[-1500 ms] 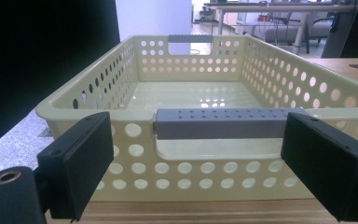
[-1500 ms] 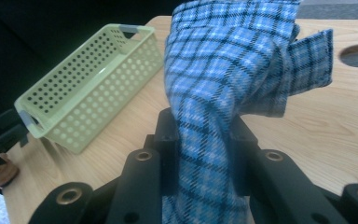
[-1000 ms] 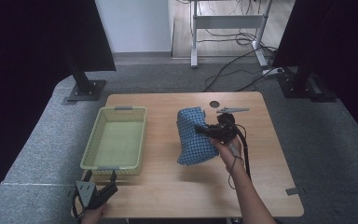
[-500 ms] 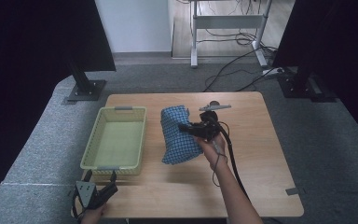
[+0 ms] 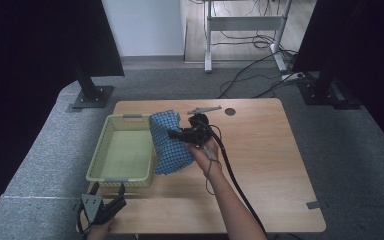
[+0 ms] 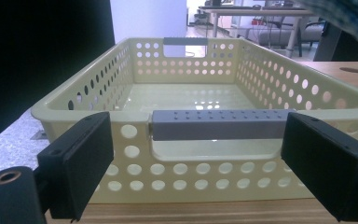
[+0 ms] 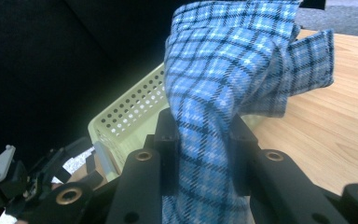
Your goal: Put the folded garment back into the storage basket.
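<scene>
Table: wooden table [image 5: 260, 165] carrying a pale yellow perforated basket [image 5: 111, 145] on its left half.
Step in hand: judged as carrying the blue checked cloth [image 5: 167, 142] over to the basket; the cloth hangs partly over the basket's right rim, its lower end draped outside on the table.
Basket contents: the floor looks bare in the left gripper view, with nothing lying in it.
Right gripper: right gripper [image 7: 203, 140] is clenched on a bunched fold of the cloth, held above the basket's right edge.
Left gripper: left gripper [image 6: 196, 154] has its jaws spread wide with nothing between them, near the table's front edge, facing the basket's grey handle [image 6: 216, 125].
Next move: likely needs the cloth carried further left over the basket's middle before letting go, so the trailing end clears the rim.
</scene>
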Available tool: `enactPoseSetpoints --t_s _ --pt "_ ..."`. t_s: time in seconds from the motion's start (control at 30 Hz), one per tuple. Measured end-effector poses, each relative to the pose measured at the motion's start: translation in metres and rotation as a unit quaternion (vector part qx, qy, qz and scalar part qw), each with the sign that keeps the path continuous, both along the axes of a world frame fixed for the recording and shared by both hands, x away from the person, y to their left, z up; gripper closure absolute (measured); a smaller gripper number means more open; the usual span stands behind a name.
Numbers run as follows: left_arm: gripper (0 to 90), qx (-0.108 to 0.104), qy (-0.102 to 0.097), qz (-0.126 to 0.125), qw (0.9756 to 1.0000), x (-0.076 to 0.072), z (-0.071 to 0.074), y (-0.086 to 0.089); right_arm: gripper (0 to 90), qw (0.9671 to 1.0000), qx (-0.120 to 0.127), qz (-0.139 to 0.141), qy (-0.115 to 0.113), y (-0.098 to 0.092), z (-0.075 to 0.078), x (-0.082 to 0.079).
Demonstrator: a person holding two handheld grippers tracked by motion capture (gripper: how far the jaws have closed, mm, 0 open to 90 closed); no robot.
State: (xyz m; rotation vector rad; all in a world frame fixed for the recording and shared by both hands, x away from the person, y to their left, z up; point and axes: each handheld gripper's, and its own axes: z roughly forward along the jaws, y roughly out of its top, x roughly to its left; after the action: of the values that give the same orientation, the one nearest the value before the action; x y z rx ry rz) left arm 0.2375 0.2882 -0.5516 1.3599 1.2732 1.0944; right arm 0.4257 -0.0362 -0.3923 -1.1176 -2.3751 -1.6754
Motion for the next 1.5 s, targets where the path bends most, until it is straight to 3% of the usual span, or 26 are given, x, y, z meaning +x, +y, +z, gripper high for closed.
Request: enactPoseSetpoints --t_s 0.3,0.6,1.27,1.33,1.4,1.5 --pt "9.2 0.001 0.000 -0.001 1.0000 0.000 0.000 0.000 71.6 0.9997 0.008 0.024 0.005 0.045 0.007 0.007" --pt "9.2 -0.001 -0.002 0.000 1.0000 0.000 0.000 0.000 71.6 0.9992 0.011 0.037 0.005 0.078 0.010 0.012" --pt "9.2 -0.002 -0.001 0.001 1.0000 0.000 0.000 0.000 71.3 0.9992 0.003 0.039 0.006 0.150 0.004 0.023" --pt "9.2 -0.003 0.001 -0.003 1.0000 0.000 0.000 0.001 71.4 0.9984 0.024 0.047 0.019 0.156 0.003 0.022" --pt "9.2 -0.003 -0.001 -0.003 1.0000 0.000 0.000 0.001 71.4 0.9992 0.009 0.040 0.004 0.164 0.003 0.020" --pt "9.2 0.000 -0.003 -0.005 1.0000 -0.001 0.000 0.000 71.4 0.9993 0.010 0.034 0.009 0.171 0.002 0.021"
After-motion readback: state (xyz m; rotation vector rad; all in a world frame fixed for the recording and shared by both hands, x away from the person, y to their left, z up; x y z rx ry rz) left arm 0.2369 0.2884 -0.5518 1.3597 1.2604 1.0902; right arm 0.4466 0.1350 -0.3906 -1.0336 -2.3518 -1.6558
